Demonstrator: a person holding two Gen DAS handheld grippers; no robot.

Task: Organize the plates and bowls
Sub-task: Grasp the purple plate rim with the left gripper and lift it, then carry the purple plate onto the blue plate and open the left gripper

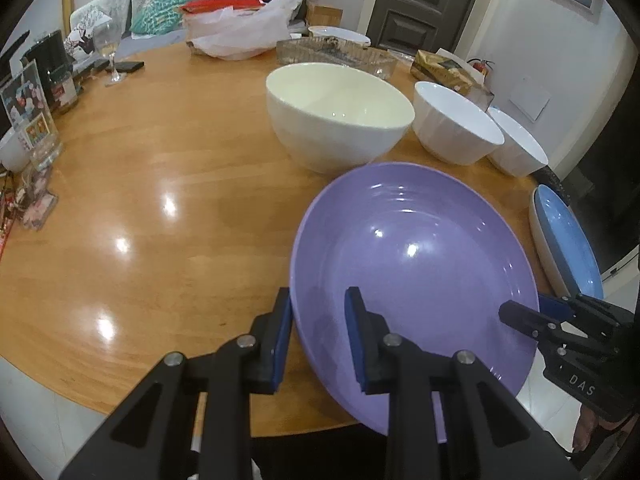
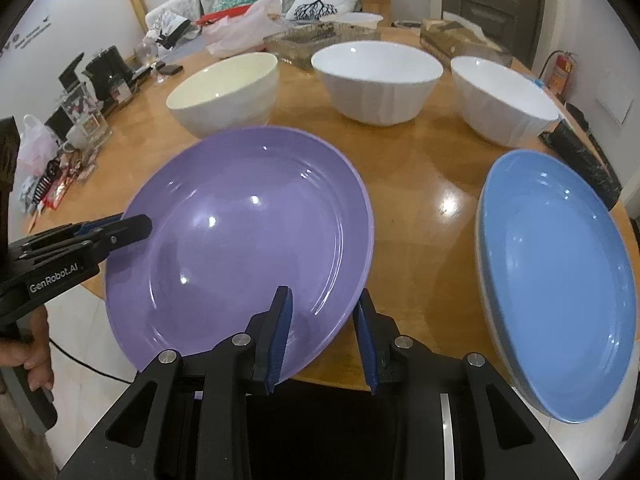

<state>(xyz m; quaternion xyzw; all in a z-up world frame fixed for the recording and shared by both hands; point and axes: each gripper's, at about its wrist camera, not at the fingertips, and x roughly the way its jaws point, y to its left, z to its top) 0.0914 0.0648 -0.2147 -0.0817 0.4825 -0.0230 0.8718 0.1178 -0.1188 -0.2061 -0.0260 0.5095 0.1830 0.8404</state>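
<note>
The left gripper [image 1: 319, 334] straddles the near-left rim of the purple plate [image 1: 412, 276], one pad outside and one over the inner face. A gap shows between pad and plate, so I cannot tell whether it is clamped or only framing the rim. The right gripper [image 2: 325, 336] does the same at the plate's near-right rim, one finger above the plate and one beyond its edge; its grip is equally unclear. Taking the plate at two opposite points looks meant to keep a wide, shallow dish level while it is lifted.

The purple plate overhangs the near edge of the table [image 1: 160, 208], which is probably why its rim can be reached from below. Whether it is already raised off the wood I cannot tell.

Toward the table's right edge lies the blue plate [image 2: 560, 280], apparently resting on a paler plate beneath, so this seems the stack where the purple one belongs.

Behind the plates, a cream bowl [image 2: 228, 92] and two white bowls [image 2: 378, 80] [image 2: 504, 100] stand in a row, separate and not nested. That step seems not yet done.
</note>
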